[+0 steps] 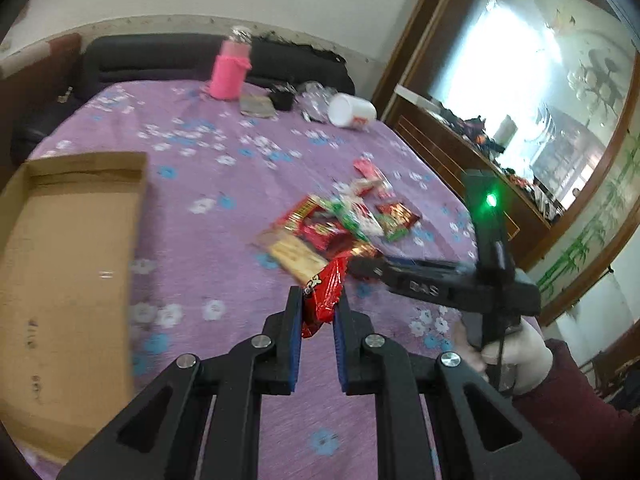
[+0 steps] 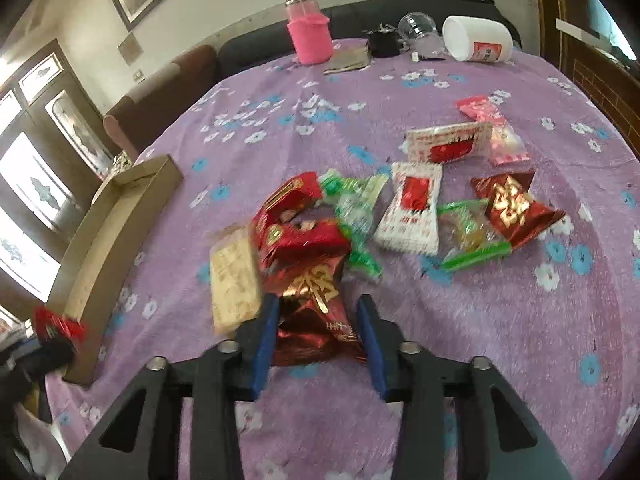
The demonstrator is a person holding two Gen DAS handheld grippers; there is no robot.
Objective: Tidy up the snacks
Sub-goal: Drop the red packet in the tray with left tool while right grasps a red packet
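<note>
My left gripper (image 1: 318, 294) is shut on a red snack packet (image 1: 324, 298) and holds it above the purple cloth, right of the cardboard box (image 1: 68, 264). The packet also shows at the left edge of the right wrist view (image 2: 60, 326). My right gripper (image 2: 318, 304) has its blue pads on both sides of a dark red foil packet with gold writing (image 2: 316, 316) at the near edge of the snack pile (image 2: 400, 208). The pads look closed on it. The right gripper also shows in the left wrist view (image 1: 360, 266).
A shallow cardboard box (image 2: 116, 236) lies at the table's left. A pink-sleeved bottle (image 2: 308, 30), a tipped white tub (image 2: 478, 42), a glass jar and small dark items stand at the back. A dark sofa lies behind the table, a wooden cabinet to the right.
</note>
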